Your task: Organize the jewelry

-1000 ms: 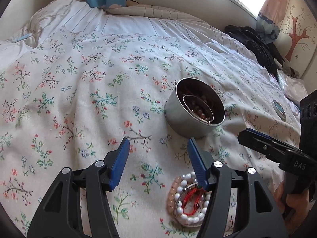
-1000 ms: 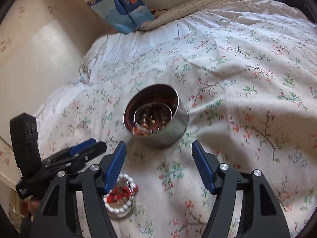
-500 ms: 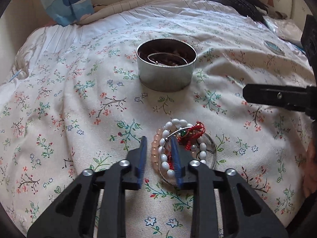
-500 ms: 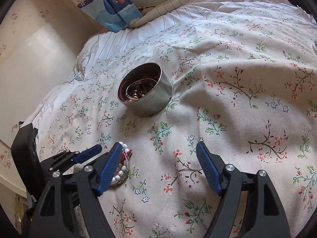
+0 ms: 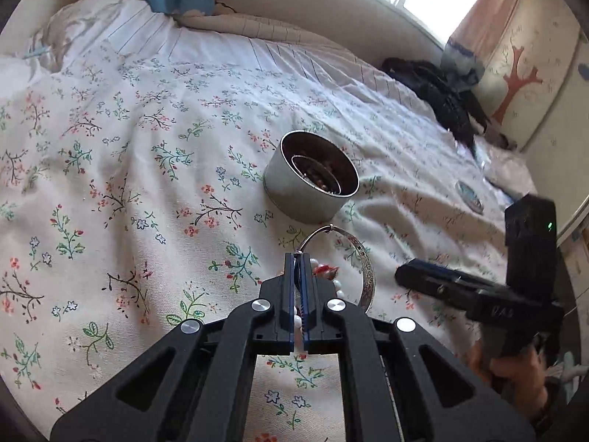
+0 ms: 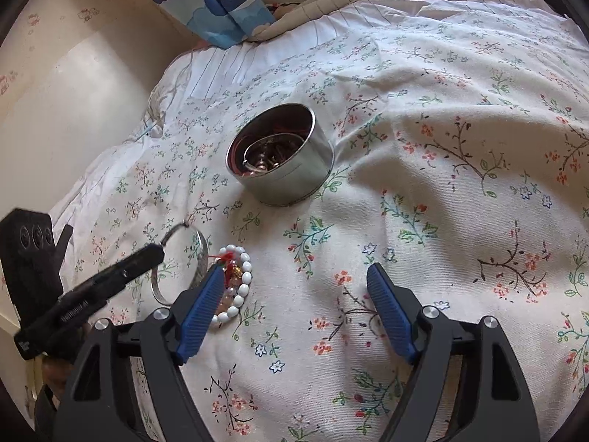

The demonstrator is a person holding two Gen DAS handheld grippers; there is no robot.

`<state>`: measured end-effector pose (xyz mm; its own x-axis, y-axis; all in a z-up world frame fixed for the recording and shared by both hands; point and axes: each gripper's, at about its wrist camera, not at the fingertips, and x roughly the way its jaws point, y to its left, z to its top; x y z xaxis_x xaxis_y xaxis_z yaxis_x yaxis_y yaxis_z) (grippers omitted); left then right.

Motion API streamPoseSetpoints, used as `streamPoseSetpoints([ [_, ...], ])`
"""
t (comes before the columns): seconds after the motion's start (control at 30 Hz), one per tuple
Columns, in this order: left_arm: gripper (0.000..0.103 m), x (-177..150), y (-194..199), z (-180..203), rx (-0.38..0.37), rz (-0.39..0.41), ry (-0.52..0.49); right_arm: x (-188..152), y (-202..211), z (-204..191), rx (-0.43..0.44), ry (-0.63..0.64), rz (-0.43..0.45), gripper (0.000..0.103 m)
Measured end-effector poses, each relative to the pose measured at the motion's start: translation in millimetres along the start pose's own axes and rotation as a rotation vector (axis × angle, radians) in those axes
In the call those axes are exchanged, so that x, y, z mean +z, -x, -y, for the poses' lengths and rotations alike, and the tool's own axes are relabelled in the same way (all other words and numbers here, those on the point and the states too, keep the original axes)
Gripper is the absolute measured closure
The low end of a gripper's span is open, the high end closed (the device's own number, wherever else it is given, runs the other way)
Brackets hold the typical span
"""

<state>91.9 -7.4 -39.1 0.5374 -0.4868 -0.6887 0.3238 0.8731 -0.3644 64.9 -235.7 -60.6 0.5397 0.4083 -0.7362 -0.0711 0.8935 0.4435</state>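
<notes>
Our left gripper (image 5: 297,258) has just pinched shut on the silver bangle (image 5: 362,265), tilting it up for the tin (image 5: 311,180) ahead. Our right gripper (image 6: 294,287) gapes empty, the white bead bracelet (image 6: 239,287) against its left finger.

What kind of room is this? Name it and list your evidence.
Most likely a bedroom: a bed under a white floral-print bedspread, a blue patterned pillow at the wall, and a bright window with a peach curtain.
</notes>
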Motion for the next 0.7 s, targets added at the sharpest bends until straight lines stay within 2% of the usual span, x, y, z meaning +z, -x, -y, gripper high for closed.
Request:
streamPoseSetpoints([
  [0.2, 0.1, 4.7, 5.2, -11.7, 0.002, 0.039, 0.057, -3.2, -20.0, -33.8, -0.015, 0.164, -0.04, 0.026],
  [0.43, 0.1, 10.1, 10.9, -27.7, -0.003, 0.072, 0.124, 4.5, -37.3, -62.5, -0.013, 0.284, -0.017, 0.027],
  [0.5, 0.101, 10.6, 11.9, -29.5, -0.009, 0.078, 0.13, 4.9, -49.1, -66.6, -0.018, 0.308, -0.058, 0.041],
  [0.53, 0.101, 10.8, 12.1, -30.0, -0.01, 0.078, 0.131, 4.4, -55.2, -67.8, -0.034, 0.316, -0.082, 0.063],
  [0.57, 0.101, 10.9, 11.0, -30.1, -0.003, 0.074, 0.13, 2.7, -59.1, -68.4, -0.049, 0.323, -0.099, 0.077],
  [0.6, 0.101, 10.6, 9.0, -30.2, 0.009, 0.065, 0.128, 1.7, -58.6, -68.9, -0.048, 0.326, -0.1, 0.078],
  [0.67, 0.101, 9.9, 5.1, -31.7, 0.036, 0.046, 0.123, 1.8, -52.1, -67.8, -0.043, 0.323, -0.081, 0.09],
  [0.7, 0.101, 9.6, 3.8, -32.7, 0.051, 0.04, 0.121, 2.0, -49.5, -65.1, -0.041, 0.312, -0.076, 0.092],
])
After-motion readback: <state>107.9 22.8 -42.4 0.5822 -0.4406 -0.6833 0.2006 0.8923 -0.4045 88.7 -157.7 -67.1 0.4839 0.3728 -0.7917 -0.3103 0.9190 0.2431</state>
